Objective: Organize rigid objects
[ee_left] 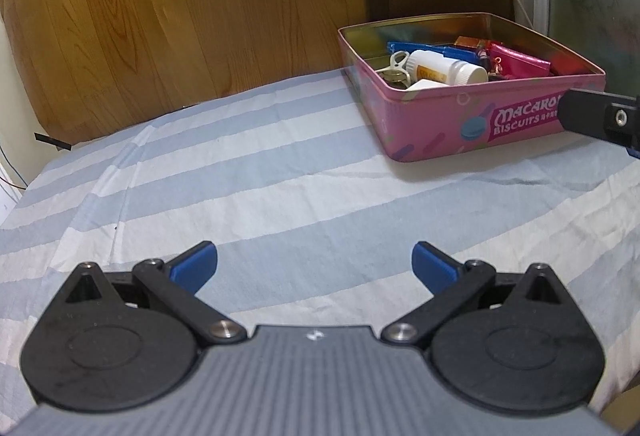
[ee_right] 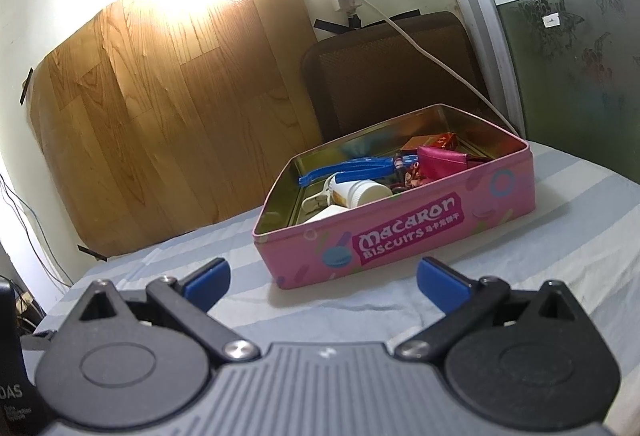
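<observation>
The cloth point(ee_left: 280, 172) is striped in pale blue-grey and off-white bands. The tin point(ee_right: 400, 232) is pink outside, scattered with teal, blue and green shapes and a magenta label in white lettering — inside, its walls are shiny gold. Among its contents: a white bottle point(ee_left: 444, 70) with an orange-yellow label, a bright blue plastic piece point(ee_right: 344, 168), a magenta pouch point(ee_right: 440, 158) and a red-orange box point(ee_right: 434, 141). The left gripper point(ee_left: 314, 264) and the right gripper point(ee_right: 322, 282) are black with blue fingertips on grey ribbed bodies. The panel point(ee_right: 168, 108) behind shows warm brown wood grain — beside it, a dark brown chair back point(ee_right: 384, 76) and a dark green floral-patterned pane point(ee_right: 580, 44).
</observation>
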The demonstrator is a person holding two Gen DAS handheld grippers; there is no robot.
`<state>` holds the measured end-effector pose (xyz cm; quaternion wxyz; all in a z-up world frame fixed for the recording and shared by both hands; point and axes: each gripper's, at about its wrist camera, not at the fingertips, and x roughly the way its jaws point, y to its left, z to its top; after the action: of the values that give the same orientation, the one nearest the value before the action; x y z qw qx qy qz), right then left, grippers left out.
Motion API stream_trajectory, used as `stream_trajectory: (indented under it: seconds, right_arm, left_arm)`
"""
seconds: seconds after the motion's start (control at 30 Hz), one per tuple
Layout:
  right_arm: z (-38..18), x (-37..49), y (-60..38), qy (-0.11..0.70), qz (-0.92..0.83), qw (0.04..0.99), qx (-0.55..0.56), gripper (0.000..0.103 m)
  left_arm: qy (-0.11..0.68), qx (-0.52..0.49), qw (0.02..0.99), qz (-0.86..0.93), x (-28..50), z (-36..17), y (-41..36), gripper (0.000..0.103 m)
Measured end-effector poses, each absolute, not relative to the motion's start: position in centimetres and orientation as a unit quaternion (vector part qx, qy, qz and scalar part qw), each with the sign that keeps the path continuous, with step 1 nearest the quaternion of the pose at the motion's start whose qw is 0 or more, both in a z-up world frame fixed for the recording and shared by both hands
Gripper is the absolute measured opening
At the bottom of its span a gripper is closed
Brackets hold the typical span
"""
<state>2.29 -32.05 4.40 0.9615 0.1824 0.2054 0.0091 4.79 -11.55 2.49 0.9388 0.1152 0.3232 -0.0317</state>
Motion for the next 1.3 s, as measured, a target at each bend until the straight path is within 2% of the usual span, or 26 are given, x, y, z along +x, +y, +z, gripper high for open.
stream_trajectory:
  seconds: [1.3]
  right_arm:
    - [3.2, 2.3, -31.7, 0.219, 0.006, 0.957, 0.192, 0.103]
  left_arm:
    - [0.346, 0.11, 0.931, -0.041, 5.3, 1.1, -10.8, 0.103]
